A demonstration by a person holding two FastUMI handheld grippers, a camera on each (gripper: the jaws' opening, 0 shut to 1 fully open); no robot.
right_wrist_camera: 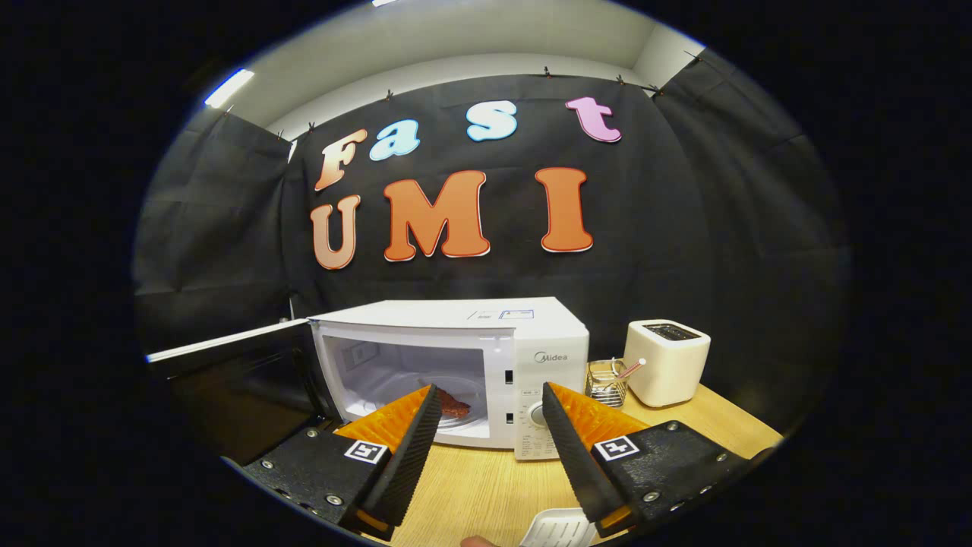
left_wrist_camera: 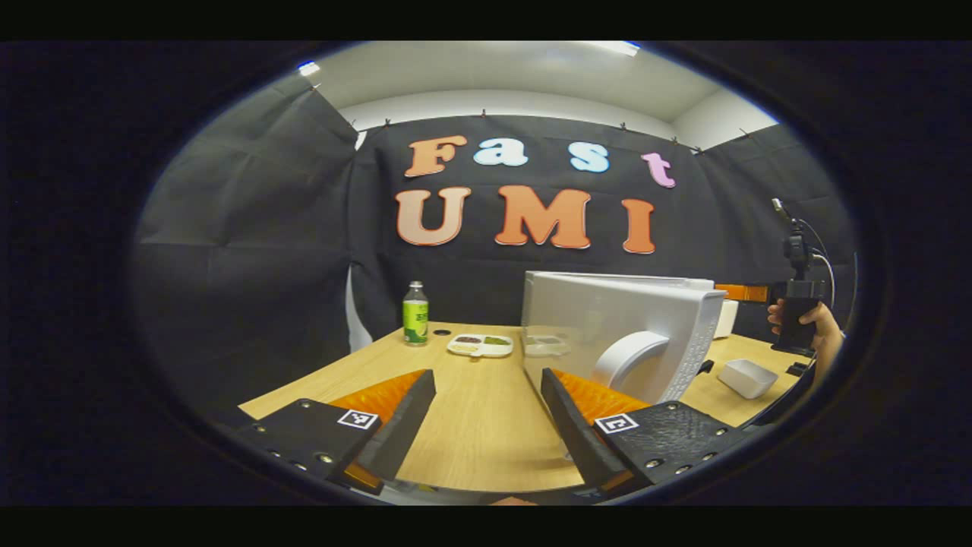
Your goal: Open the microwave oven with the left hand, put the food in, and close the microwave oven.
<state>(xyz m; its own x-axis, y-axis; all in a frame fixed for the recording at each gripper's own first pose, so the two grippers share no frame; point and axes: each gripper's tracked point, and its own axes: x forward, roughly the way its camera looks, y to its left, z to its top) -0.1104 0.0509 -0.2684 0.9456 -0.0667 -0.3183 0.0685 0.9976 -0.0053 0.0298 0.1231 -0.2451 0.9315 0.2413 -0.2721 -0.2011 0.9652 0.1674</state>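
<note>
Food [right_wrist_camera: 454,404], seemingly meat, lies inside the open microwave [right_wrist_camera: 486,357]; left tongs [left_wrist_camera: 486,395] and right tongs [right_wrist_camera: 490,414] hang released.

Your counter [right_wrist_camera: 486,479] is light wood. In the right gripper view, the white microwave oven [right_wrist_camera: 524,342] stands on it with its door swung open, a small wire basket [right_wrist_camera: 605,384] just right of it, then a cream toaster [right_wrist_camera: 668,361]. In the left gripper view you have a green-labelled bottle [left_wrist_camera: 415,313], a divided tray [left_wrist_camera: 481,345] beside it, and a white dish [left_wrist_camera: 747,377] at right.
</note>
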